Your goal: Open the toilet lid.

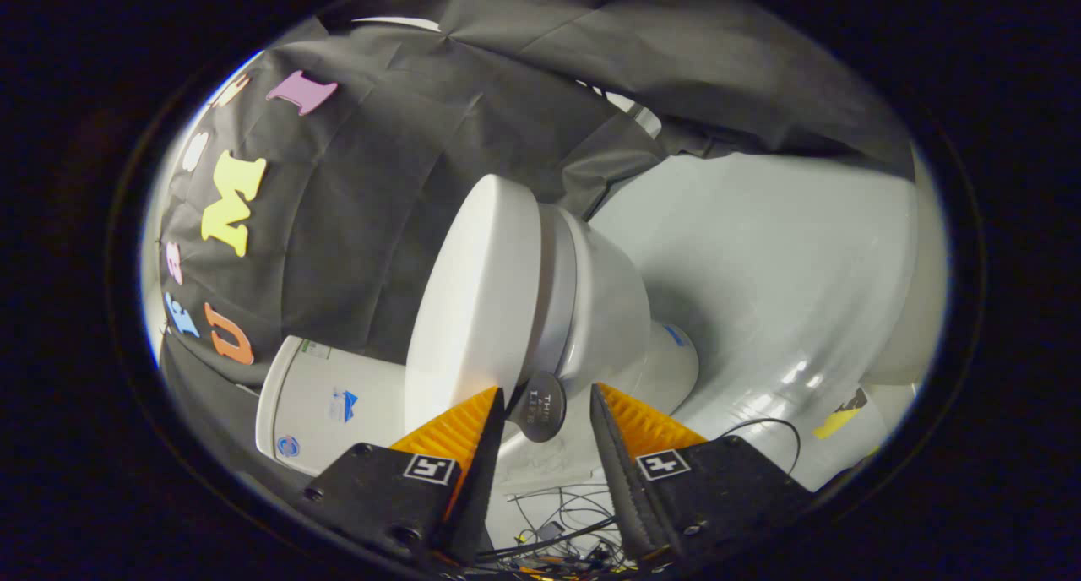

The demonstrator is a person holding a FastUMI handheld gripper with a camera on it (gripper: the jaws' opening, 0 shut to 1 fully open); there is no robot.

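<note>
The view is rolled on its side. A white toilet stands just ahead of the fingers, its lid (473, 302) down flat on the seat and bowl (612, 311). The tank (325, 404) lies beyond the left finger. A small round dark disc (540, 408) sits at the lid's front edge. My gripper (547, 391) is open, with the disc in the gap between the fingertips. Neither finger visibly presses on it. The left fingertip is close to the lid's rim.
The pale glossy floor (760, 260) spreads beyond the bowl, with a yellow mark (838, 419) and a white rounded object (904, 328) past the right finger. Loose cables (566, 522) lie below the fingers. Black cloth wall (355, 192) stands behind the toilet.
</note>
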